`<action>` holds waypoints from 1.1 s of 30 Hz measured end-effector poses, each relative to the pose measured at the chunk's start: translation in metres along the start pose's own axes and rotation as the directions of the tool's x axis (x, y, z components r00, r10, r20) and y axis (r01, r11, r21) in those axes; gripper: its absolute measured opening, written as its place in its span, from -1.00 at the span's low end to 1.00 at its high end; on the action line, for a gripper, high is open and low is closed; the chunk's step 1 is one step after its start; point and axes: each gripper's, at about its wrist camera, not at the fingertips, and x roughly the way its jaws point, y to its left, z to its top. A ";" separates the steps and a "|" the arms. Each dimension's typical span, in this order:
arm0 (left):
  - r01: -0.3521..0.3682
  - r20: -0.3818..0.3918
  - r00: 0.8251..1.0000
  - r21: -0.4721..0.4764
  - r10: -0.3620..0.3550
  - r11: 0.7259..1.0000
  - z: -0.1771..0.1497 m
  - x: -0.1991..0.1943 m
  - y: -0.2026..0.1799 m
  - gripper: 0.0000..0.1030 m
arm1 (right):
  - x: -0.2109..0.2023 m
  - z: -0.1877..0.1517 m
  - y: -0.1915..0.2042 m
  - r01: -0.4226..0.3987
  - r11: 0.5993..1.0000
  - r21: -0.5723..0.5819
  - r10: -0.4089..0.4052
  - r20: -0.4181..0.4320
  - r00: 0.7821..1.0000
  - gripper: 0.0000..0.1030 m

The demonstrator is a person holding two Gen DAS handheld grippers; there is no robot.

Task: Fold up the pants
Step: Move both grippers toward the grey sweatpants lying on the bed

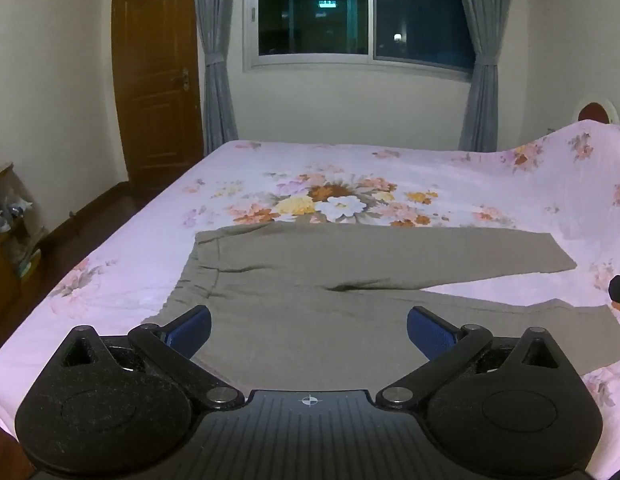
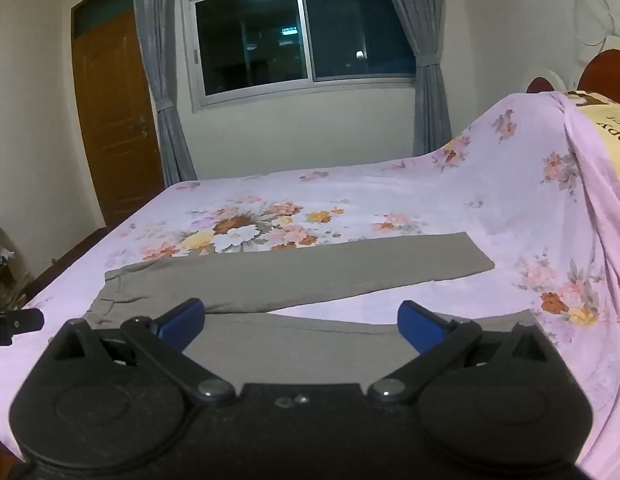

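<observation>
1. Left gripper [image 1: 309, 330]: jaws spread wide, blue pads [image 1: 190, 330] clear of cloth, nothing between them. It hangs above the waist end of the pants [image 1: 350, 264], near the front edge of the bed.

2. Right gripper [image 2: 301, 326]: jaws likewise spread to the full, pinching nothing. It hangs over the near leg, tilted somewhat downward toward the cloth.

3. Each tool shows at the margin of the other's view as a dark tip, so the two stand well apart along the garment, left toward the waist, right toward the cuffs.

4. Pants: grey-green, laid flat on the floral bedsheet [image 1: 350, 168], waistband to the left, legs running right and parted in a narrow V. The far leg lies straight; its cuff shows plainly. The near leg's cuff is partly hidden behind the right tool, so its lie there is uncertain.

5. Step in hand, as judged: the start. No fold is made yet; both tools are poised for the first grasp.

6. Next move, as judged: lower both tools to the near leg's front edge, one by the waistband, one by the cuff, close on the cloth, then carry the near leg over onto the far leg so the edges meet.

7. Risk noted: catching the bedsheet along with the fabric.
</observation>
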 end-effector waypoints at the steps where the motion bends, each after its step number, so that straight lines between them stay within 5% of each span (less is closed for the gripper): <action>1: 0.002 -0.003 1.000 -0.007 -0.002 1.000 -0.003 0.004 0.002 1.00 | -0.001 0.003 0.004 0.006 1.000 -0.011 -0.006 -0.009 1.000 1.00; 33: 0.003 -0.027 1.000 -0.022 -0.004 1.000 -0.001 0.022 0.008 1.00 | 0.018 -0.002 0.006 -0.006 1.000 -0.030 0.005 -0.044 0.999 1.00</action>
